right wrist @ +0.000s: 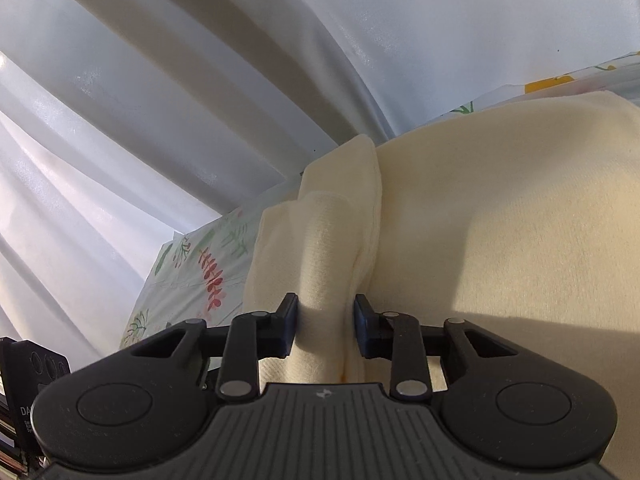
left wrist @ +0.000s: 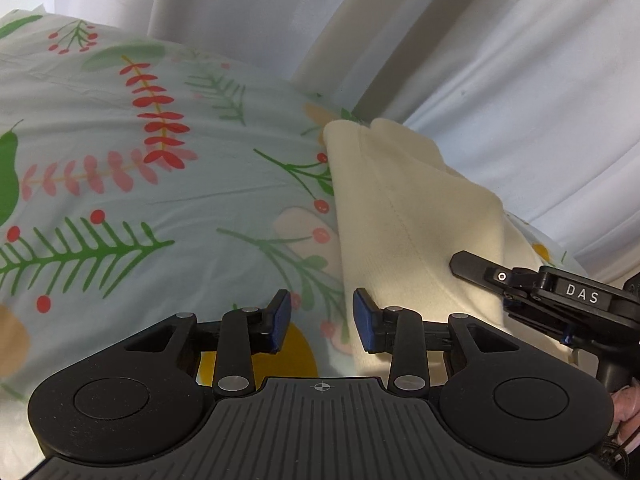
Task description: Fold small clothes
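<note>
On the floral bedsheet [left wrist: 120,184], a cream garment [left wrist: 408,216] lay toward the right side of the left wrist view, up against the white curtain [left wrist: 520,80] behind. Sheet had red leaf sprigs, green fern prints, yellow blob near the tool. Garment looked partly folded, a seam running down its length, rounded top corners bunched near the curtain.

Left tool [left wrist: 322,320] hung above the sheet at the garment's left edge, pointing down at an angle. Its blue pads [left wrist: 362,320] stood partly apart with nothing between them; right pad sat over the cream edge, left pad over printed sheet. Contact with the fabric could not be told.

Right tool [right wrist: 326,324] came in from the right in the left wrist view, black body with white letters, one dark finger [left wrist: 468,266] lying across the garment. In its own view the cream garment [right wrist: 500,220] filled most of the right half, and a raised ridge of the same cloth ran up between the fingers. Left pad [right wrist: 291,328] touched the ridge; right pad showed a thin gap beside the fold, so a firm pinch was not clear. Jaws narrow, cloth between them.

Bedsheet [right wrist: 192,272] showed as a strip left of the garment, curtain [right wrist: 160,100] folds filling the top. Part of the other tool's black body sat at the lower left edge. A bit of a hand [left wrist: 626,408] showed at the lower right of the left view.
</note>
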`<state>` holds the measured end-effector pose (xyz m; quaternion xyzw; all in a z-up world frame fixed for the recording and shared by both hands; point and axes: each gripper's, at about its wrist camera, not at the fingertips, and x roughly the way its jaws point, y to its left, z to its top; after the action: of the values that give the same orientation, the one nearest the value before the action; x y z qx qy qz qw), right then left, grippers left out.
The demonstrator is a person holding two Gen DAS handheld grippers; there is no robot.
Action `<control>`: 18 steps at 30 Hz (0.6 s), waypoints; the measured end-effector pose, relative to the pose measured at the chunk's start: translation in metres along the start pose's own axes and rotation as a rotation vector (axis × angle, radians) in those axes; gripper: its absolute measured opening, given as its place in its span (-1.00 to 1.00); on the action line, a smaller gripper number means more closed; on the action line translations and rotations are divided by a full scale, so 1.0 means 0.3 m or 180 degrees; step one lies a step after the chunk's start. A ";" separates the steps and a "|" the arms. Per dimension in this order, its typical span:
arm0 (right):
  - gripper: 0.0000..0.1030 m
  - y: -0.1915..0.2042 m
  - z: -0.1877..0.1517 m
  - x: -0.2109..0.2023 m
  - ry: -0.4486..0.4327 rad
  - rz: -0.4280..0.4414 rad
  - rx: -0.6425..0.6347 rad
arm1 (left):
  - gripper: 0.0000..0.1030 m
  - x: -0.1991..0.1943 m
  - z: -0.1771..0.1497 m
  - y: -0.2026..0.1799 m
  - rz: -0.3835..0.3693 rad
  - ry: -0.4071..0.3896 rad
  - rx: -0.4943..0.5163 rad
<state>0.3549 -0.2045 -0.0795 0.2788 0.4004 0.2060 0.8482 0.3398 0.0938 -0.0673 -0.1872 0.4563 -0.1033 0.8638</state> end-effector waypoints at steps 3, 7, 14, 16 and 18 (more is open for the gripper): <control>-0.74 0.025 -0.005 -0.007 -0.0063 -0.0155 -0.0158 | -0.27 -0.002 0.011 -0.006 -0.0010 -0.0015 -0.0003; -0.77 0.094 -0.016 -0.090 -0.0400 -0.0249 -0.0452 | -0.27 -0.031 0.026 -0.043 -0.0097 -0.0081 0.0080; -0.77 0.002 -0.059 -0.268 -0.0853 -0.0605 -0.0246 | -0.22 0.028 0.015 -0.156 -0.0305 0.0058 0.0356; -0.77 -0.071 -0.068 -0.269 -0.0755 -0.0745 -0.0056 | -0.22 0.065 0.000 -0.183 -0.0369 0.0150 0.0382; -0.75 -0.133 -0.076 -0.253 -0.0577 -0.0852 0.0042 | -0.22 0.083 -0.006 -0.203 -0.0433 0.0180 0.0388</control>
<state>0.2966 -0.2713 -0.0742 0.2459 0.3571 0.0626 0.8989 0.3518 0.0295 -0.0613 -0.1617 0.4597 -0.1946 0.8513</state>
